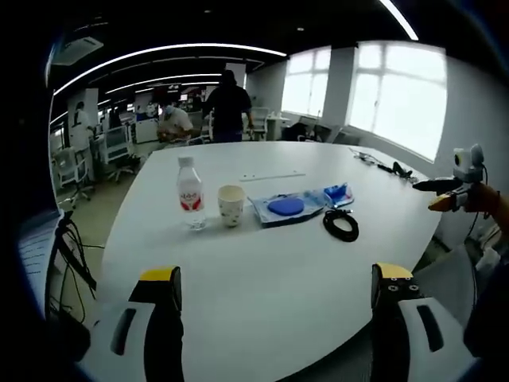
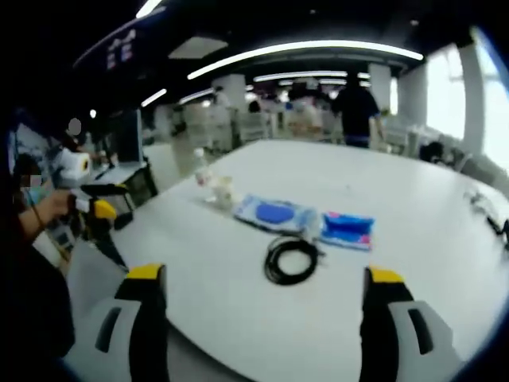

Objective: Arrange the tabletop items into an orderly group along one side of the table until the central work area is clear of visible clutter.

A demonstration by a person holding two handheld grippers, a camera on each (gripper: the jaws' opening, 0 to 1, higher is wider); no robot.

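In the left gripper view, a large white oval table (image 1: 262, 263) fills the middle of the frame in an open office. The left claw (image 1: 274, 298) rises from the bottom edge with its two yellow-tipped jaws spread wide apart, holding nothing. The items sit in a loose row across the centre of the frame. Farthest left is a clear water bottle (image 1: 189, 193) with a red label, standing upright. Just right of it stands a paper cup (image 1: 231, 205). Next comes a flat clear packet holding a blue round shape (image 1: 287, 207), then a smaller blue packet (image 1: 339, 193) close beside it. A coiled black cable (image 1: 341, 225) lies just below those packets. At the right edge, the right claw (image 1: 445, 195) shows, held in a hand; its jaws are too small to judge there. Two people are in the upper left background.

In the right gripper view, the right claw's (image 2: 258, 298) own jaws stand wide apart and empty at the bottom, with the cable (image 2: 292, 260) above them near centre. At the left edge, a hand (image 2: 52, 205) holds the left claw.
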